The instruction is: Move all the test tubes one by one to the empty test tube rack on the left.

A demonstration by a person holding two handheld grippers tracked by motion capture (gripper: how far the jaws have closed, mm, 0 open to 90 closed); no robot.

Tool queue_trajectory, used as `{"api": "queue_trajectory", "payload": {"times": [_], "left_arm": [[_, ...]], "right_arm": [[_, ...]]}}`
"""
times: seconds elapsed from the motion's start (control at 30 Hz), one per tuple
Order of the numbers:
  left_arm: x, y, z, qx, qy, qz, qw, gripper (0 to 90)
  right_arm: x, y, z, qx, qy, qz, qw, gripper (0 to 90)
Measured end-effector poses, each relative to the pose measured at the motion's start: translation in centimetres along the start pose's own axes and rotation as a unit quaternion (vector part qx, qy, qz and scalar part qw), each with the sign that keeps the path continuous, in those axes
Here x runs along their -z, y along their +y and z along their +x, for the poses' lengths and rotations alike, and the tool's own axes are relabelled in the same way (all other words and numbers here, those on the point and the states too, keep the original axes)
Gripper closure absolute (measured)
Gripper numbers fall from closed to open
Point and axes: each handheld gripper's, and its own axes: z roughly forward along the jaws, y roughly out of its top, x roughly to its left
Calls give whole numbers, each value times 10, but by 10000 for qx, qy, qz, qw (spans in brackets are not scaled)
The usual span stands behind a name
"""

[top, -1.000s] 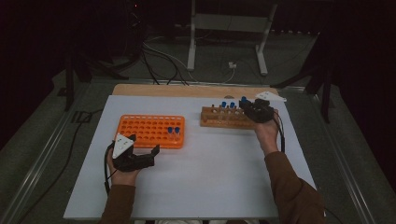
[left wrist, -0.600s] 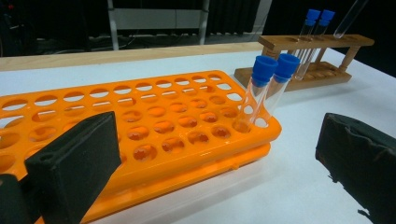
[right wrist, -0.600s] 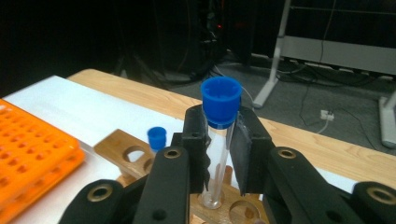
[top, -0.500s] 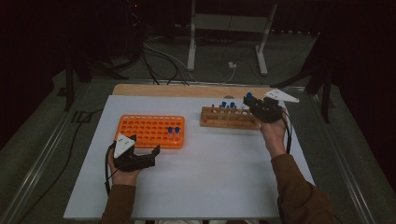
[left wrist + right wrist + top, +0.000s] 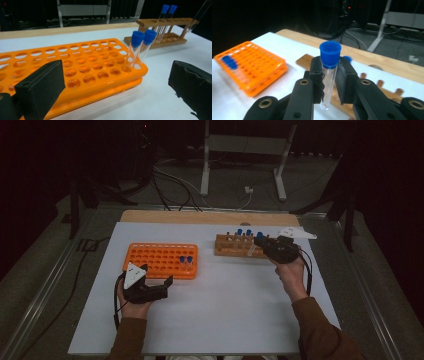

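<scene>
— Test tube (image 5: pixel 328 75) with the blue cap: where was it?
— Clamped between the pads of the right hand-held gripper (image 5: pixel 329 77), cap up, its rounded bottom hanging free. In the high view that right hand-held gripper (image 5: pixel 267 248) was at the right end of the wooden rack (image 5: pixel 235 246), on the far right part of the bench (image 5: pixel 235 310), with the clear tube slanting out of it.
— So the jaws were closed on it?
— Yes, pressed against the glass just under the cap.
— And the wooden rack?
— It carried a few more blue-capped tubes (image 5: pixel 248 233), standing upright.
— What about the other side?
— The left hand-held gripper (image 5: pixel 155 281) was near the front edge of the orange rack (image 5: pixel 155 257), on the left of the bench. Its jaws stood wide apart with nothing between them; in the left gripper view they framed the orange rack (image 5: pixel 75 67) from close by without touching it.
— Anything in the orange rack?
— Two blue-capped tubes (image 5: pixel 140 47) side by side in holes at its right end, leaning slightly. The other holes looked unfilled
</scene>
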Motion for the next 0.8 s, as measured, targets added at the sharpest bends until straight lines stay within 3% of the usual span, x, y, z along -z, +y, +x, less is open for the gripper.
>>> {"api": "queue_trajectory", "payload": {"times": [0.17, 0.37, 0.57, 0.8], "left_arm": [[1, 8, -8, 12, -125, -53, 9999, 15], [-2, 22, -31, -245, -362, -12, 9990, 28], [-15, 38, -59, -479, -712, 101, 9963, 49], [-37, 55, -92, -739, -1062, 290, 9912, 78]], "right_arm": [[1, -3, 10, -95, 212, 78, 9997, 773], [0, -4, 24, -89, 473, 170, 9987, 773], [-1, -2, 41, 0, 746, 244, 9969, 772], [-6, 2, 62, 154, 996, 347, 9943, 772]]}}
